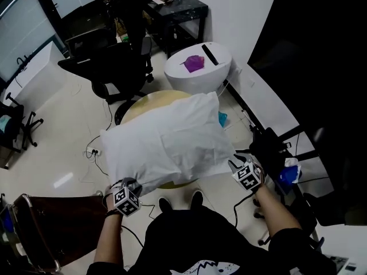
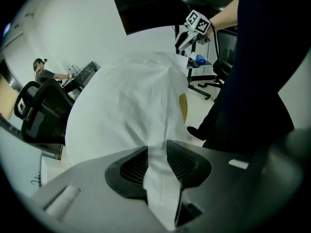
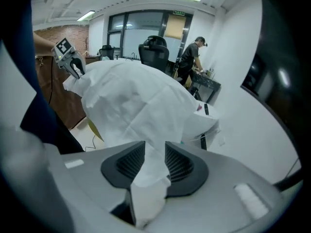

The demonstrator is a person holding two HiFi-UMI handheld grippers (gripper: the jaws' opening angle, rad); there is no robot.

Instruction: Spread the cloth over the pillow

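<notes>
The white fabric cloth [image 1: 166,145] lies draped across the white pillow [image 1: 189,119], which rests on the round pale-wood worktop [image 1: 139,109] and covers most of it. Only the far-left rim and a strip at the near edge of the worktop remain visible. The pillow's own surface cannot be told apart from the cloth over it. The left gripper [image 1: 133,183] is at the near-left edge of the worktop. In the left gripper view its fingers [image 2: 133,166] are clamped on a gathered corner of the cloth, which runs up between them and fans out over the pillow. The right gripper [image 1: 235,162] is at the near-right edge of the worktop. In the right gripper view its fingers [image 3: 181,165] stand on either side of a bunched fold of cloth that fills the gap and lies against both pads, with a wad hanging below them. Each gripper is visible in the other's view, at opposite near corners of the cloth. Beyond the far edge of the worktop stands a white round drum-shaped stand [image 1: 178,73]. On its top lie a crumpled purple item [image 1: 194,63] and a black bar-shaped item [image 1: 210,55], apart from each other.
</notes>
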